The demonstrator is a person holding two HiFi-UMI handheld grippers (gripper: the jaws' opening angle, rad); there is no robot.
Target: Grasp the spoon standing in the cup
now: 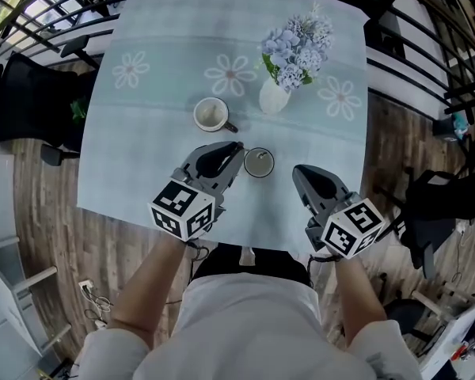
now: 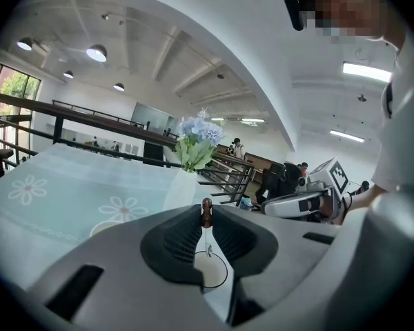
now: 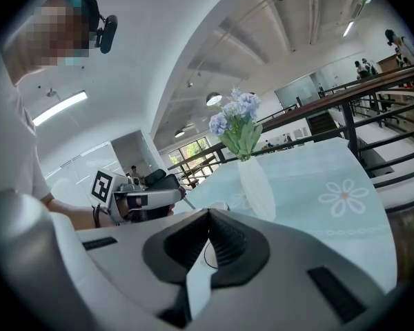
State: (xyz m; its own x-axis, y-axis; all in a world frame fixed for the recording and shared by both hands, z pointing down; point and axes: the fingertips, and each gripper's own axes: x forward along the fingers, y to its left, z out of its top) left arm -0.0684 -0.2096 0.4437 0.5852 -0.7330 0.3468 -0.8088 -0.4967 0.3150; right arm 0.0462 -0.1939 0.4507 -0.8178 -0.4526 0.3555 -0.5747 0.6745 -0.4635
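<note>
Closest to the camera, a white shirt [image 1: 245,307] and two bare arms are seen at 6 o'clock in the head view. Each hand holds a gripper over a table [image 1: 142,172] with a pale cloth that has flowers printed on it.

At 9 o'clock, off the table, a black chair [image 1: 32,105] is seen on the wood floor [image 1: 47,212].

Next, the left gripper [image 1: 236,150] is held low over the near part of the table, at 8 o'clock from the cup [image 1: 259,163]. Its tips are just beside the cup's rim. In the left gripper view its jaws are closed on the brown top of the spoon [image 2: 206,212]. The spoon's thin stem runs down from there into the cup, so the spoon is standing in the cup and is held at its top end.

A white mug [image 1: 212,115] is set at 10 o'clock from the cup, a bit apart from it, with its handle turned toward 4 o'clock.

The cup is small, with a dark rim, and is placed near the middle of the table, between the two grippers.

A white vase [image 1: 273,97] is stood at 12 o'clock from the cup. Pale blue flowers [image 1: 297,46] are held in it.

Last, the right gripper [image 1: 299,172] is held at 4 o'clock from the cup, near it but not touching. Its jaws are closed together at the tips, and nothing is held between them.
</note>
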